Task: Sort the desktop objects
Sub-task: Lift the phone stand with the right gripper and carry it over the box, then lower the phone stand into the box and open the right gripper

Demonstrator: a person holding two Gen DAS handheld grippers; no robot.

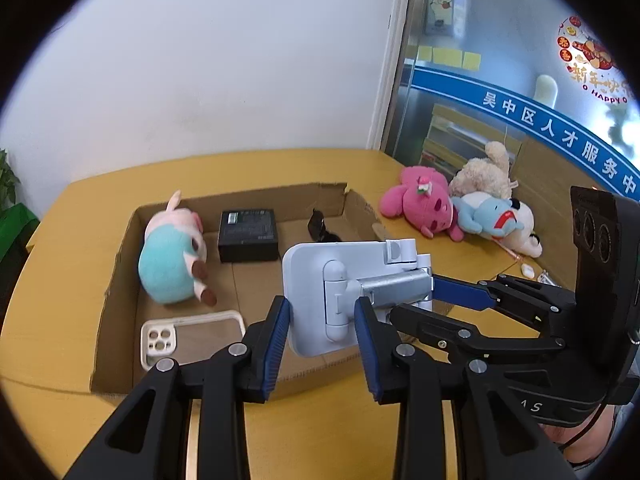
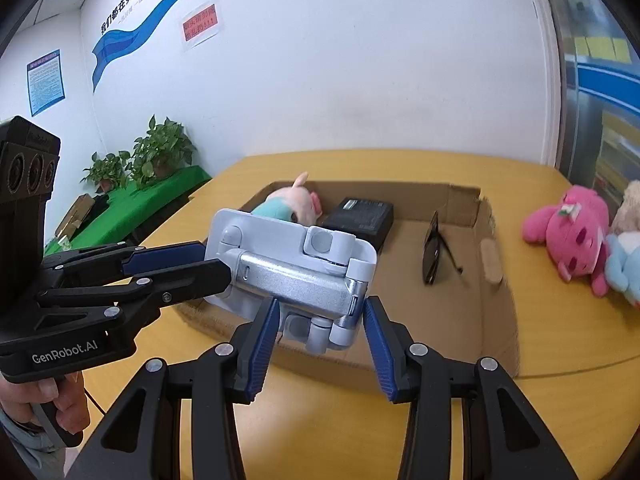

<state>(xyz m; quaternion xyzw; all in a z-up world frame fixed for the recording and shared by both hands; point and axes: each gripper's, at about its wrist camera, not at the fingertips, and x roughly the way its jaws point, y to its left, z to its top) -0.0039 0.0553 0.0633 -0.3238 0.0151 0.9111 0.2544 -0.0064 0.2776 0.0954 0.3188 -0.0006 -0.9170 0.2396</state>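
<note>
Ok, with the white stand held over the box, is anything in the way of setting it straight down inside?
Nothing visible blocks it. Both claws, left and right, hold the white stand above the cardboard box. The floor below looks bare; the phone case, plush pig and black box lie off to the side.

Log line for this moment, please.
both grippers on white folding stand | left gripper and right gripper shut on it | above cardboard box

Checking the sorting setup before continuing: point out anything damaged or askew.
The cardboard box has a torn, ragged far-right corner. The black stand inside it leans. The folding phone holder is gripped by both tongs above the box.
</note>
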